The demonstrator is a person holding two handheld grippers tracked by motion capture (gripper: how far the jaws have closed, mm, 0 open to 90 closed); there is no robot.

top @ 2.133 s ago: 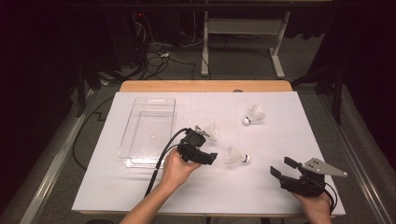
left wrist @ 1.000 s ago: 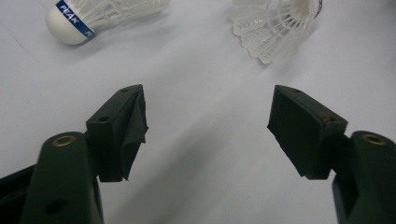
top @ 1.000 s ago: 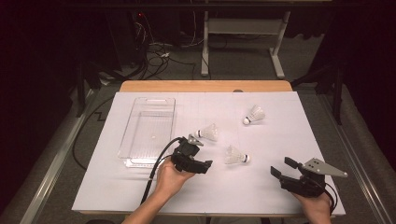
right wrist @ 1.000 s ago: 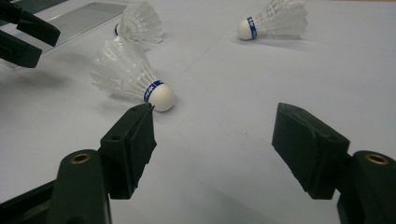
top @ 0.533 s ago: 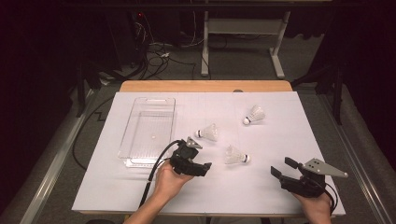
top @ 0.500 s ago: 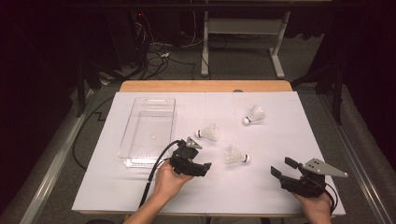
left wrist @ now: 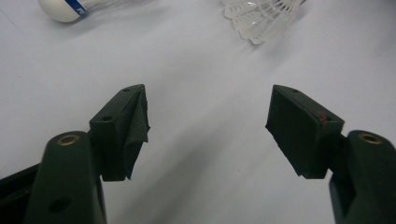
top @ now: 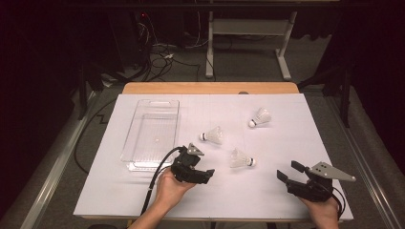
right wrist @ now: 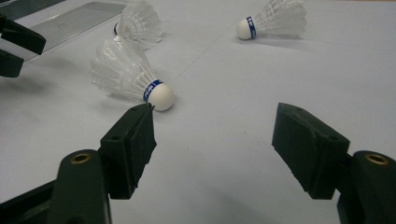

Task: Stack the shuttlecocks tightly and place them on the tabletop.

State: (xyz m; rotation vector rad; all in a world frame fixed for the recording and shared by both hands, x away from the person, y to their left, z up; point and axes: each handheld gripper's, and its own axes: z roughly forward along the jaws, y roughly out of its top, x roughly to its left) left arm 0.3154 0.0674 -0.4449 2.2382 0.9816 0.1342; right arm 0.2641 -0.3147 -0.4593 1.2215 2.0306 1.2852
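Observation:
Three white shuttlecocks lie on the white table: one in the middle (top: pixel 212 135), one nearer me (top: pixel 241 159) and one at the far right (top: pixel 261 117). My left gripper (top: pixel 209 174) is open and empty, low over the table just left of the near shuttlecock. Its own view shows the jaws (left wrist: pixel 208 100) spread wide, with a blue-banded cork (left wrist: pixel 63 7) and some feathers (left wrist: pixel 264 16) beyond. My right gripper (top: pixel 288 171) is open and empty at the near right. Its view (right wrist: pixel 212 112) faces the near shuttlecock (right wrist: pixel 130 74), the middle one (right wrist: pixel 137 21) and the far one (right wrist: pixel 275 21).
A clear plastic tray (top: pixel 143 143) lies empty on the left of the table, also seen as the tray (right wrist: pixel 79 21) in the right gripper view. A cable (top: pixel 155 179) trails from the left gripper. Beyond the far table edge are a desk frame (top: pixel 248 33) and floor cables.
My left gripper has drawn back from the middle shuttlecock toward the near edge and turned to point right. The right gripper and the shuttlecocks have stayed put.

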